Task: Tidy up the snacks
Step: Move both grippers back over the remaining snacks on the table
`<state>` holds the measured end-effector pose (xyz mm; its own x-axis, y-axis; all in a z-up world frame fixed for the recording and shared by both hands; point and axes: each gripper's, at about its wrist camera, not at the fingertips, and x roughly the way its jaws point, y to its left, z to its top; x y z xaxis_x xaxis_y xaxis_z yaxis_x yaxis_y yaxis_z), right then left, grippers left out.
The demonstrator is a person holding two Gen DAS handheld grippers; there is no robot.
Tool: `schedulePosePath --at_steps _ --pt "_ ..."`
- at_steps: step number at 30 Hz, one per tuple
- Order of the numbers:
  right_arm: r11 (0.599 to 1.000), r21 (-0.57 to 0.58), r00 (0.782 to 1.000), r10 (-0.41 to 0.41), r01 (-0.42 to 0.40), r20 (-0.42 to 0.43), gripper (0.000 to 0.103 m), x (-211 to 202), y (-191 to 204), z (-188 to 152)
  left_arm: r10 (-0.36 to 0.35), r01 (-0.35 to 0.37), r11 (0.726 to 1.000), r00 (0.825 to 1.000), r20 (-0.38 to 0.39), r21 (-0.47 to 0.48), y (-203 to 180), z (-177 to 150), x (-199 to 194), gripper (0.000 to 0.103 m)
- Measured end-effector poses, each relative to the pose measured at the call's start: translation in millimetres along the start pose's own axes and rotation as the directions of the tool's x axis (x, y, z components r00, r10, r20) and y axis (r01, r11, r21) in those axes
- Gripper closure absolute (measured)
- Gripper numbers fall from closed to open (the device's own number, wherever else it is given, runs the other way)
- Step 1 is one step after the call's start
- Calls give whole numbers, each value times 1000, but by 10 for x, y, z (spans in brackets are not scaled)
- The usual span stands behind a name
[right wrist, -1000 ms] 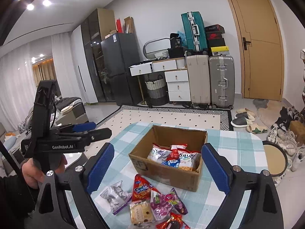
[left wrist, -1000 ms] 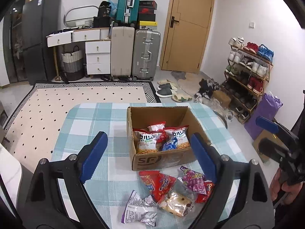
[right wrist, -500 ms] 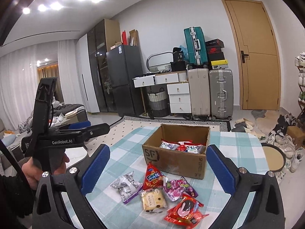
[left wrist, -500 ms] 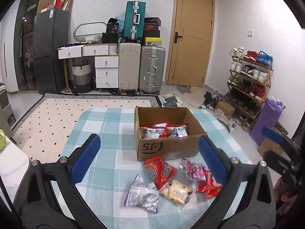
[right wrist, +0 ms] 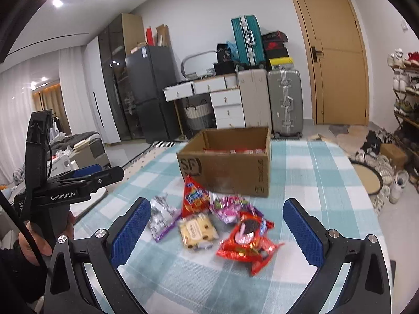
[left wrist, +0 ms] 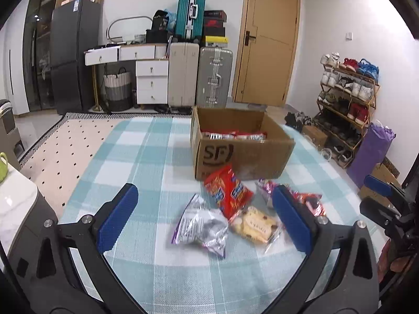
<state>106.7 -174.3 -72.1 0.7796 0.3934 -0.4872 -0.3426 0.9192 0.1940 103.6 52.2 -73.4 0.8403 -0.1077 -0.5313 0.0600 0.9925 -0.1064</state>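
Several loose snack packets lie on the checked tablecloth [left wrist: 131, 157] in front of an open cardboard box [left wrist: 241, 154] [right wrist: 227, 167] that holds more packets. A silver-purple packet [left wrist: 201, 225] [right wrist: 161, 217], a red bag [left wrist: 229, 193] [right wrist: 193, 196] and a biscuit packet [left wrist: 255, 225] [right wrist: 197, 229] sit together. Beside them lie a pink packet [right wrist: 230, 206] and a red cookie packet [right wrist: 248, 240]. My left gripper [left wrist: 204, 196] hangs open above the silver packet. My right gripper [right wrist: 216, 205] is open over the pile, holding nothing.
A hand [right wrist: 34, 246] grips the left gripper's handle at the left of the right wrist view. Beyond the table are suitcases [left wrist: 213, 76], a wooden door [left wrist: 267, 44], a shoe rack [left wrist: 348, 99], a dotted rug [left wrist: 65, 146] and a round stool [right wrist: 366, 180].
Both grippers have sunk and come in low toward the packets, so the box now shows from its side. Both pairs of jaws stand a little wider than a second ago.
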Motion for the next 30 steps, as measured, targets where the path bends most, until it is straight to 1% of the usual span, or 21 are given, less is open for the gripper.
schedulePosePath --at_steps 6,12,17,24,27,30 --pt "997 78 997 -8 13 -72 1 192 -199 -241 8 -9 1000 999 -47 -19 85 -250 276 1" --pt "992 125 991 -16 33 -135 1 445 -325 -322 10 -12 1000 997 -77 -21 133 -392 544 1" --pt "990 137 985 -2 26 -173 1 605 -397 -361 1 -3 1000 995 -102 -23 170 -465 710 1" --pt "993 114 972 -1 29 -233 1 859 -417 -351 -12 8 999 993 -121 -35 203 -502 920 1" --pt "995 95 965 -15 41 -262 1 976 -399 -361 -20 15 999 991 -136 -39 206 -536 1001 1" --pt "996 81 962 -21 44 -271 1 1042 -386 -360 -34 26 998 988 -148 -50 218 -553 1036 1"
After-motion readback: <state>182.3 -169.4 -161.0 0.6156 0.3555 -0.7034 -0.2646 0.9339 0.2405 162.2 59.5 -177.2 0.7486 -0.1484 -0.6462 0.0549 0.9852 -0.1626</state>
